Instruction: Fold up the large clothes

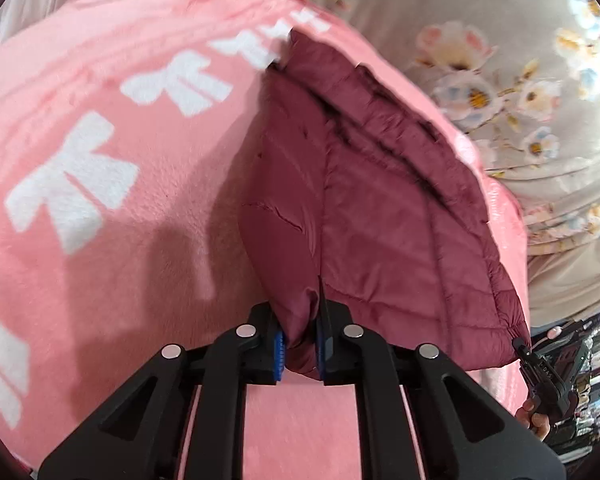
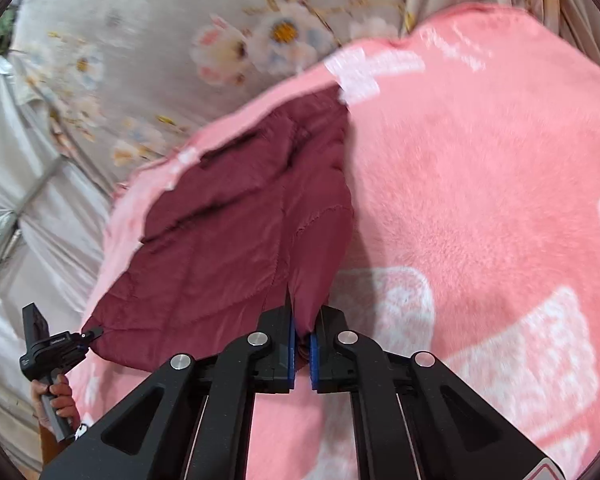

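A maroon quilted puffer jacket [image 1: 380, 200] is held up off a pink fleece blanket [image 1: 120, 160]. My left gripper [image 1: 300, 350] is shut on one near corner of the jacket, fabric bunched between its blue pads. My right gripper [image 2: 302, 354] is shut on the other near corner of the jacket [image 2: 240, 232], which slopes away to the left over the pink blanket [image 2: 480, 180]. Each view shows the other gripper at the jacket's far corner: the right one in the left wrist view [image 1: 520, 346], the left one in the right wrist view [image 2: 94, 334].
The blanket has white bow prints [image 1: 72, 184] and covers a bed. Beyond its edge lies a grey floral sheet [image 1: 500, 60], also in the right wrist view [image 2: 160, 40]. Silvery fabric [image 2: 20, 200] hangs at the left. Cluttered items [image 1: 588, 380] sit at the right edge.
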`<state>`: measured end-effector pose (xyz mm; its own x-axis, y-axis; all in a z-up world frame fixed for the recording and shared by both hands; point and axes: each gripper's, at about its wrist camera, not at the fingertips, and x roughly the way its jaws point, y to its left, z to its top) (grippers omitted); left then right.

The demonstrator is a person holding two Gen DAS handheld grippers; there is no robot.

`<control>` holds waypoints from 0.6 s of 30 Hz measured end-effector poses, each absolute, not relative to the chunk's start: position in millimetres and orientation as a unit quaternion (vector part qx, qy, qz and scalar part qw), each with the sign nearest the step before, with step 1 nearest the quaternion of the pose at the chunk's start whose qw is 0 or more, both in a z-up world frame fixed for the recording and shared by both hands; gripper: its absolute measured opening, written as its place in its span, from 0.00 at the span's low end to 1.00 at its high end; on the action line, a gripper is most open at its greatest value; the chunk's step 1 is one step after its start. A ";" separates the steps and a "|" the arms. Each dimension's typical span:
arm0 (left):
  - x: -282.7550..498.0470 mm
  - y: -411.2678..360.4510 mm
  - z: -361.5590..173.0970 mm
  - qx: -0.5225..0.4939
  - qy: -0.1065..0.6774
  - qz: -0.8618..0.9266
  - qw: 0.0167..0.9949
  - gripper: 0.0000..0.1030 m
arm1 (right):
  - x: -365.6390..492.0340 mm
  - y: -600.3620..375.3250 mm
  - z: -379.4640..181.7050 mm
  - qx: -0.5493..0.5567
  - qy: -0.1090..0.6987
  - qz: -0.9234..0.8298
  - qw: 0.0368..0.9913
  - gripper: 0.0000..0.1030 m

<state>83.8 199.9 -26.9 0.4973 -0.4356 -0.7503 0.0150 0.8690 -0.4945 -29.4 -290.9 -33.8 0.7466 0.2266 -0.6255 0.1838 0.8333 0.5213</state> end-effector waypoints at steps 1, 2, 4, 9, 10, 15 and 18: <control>75.7 202.8 -18.9 -0.220 0.476 -0.141 0.840 0.08 | -45.0 -287.2 -22.1 0.281 0.339 0.015 0.898 0.04; 67.3 205.7 -11.8 -0.223 0.469 -0.146 0.842 0.08 | -59.6 -284.7 -12.5 0.275 0.319 0.021 0.907 0.04; 44.9 212.3 5.0 -0.224 0.451 -0.157 0.849 0.07 | -89.6 -281.7 6.3 0.263 0.279 0.034 0.923 0.04; -25.1 231.9 55.8 -0.236 0.387 -0.171 0.875 0.06 | -165.8 -278.1 45.9 0.251 0.187 0.051 0.948 0.04; -39.7 235.0 68.0 -0.237 0.371 -0.171 0.881 0.06 | -180.5 -276.4 55.2 0.245 0.170 0.052 0.953 0.04; -99.3 245.1 130.4 -0.233 0.287 -0.183 0.911 0.06 | -233.1 -265.6 97.8 0.207 0.105 0.043 0.972 0.04; -125.2 243.7 159.4 -0.221 0.242 -0.181 0.927 0.06 | -250.7 -266.7 119.9 0.205 0.065 0.039 0.976 0.04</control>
<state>-125.2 243.7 159.4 0.8178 -0.4423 -0.3682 0.2284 0.8367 -0.4978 -250.7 -266.7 119.9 0.9886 0.1025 -0.1102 -0.0495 0.9128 0.4053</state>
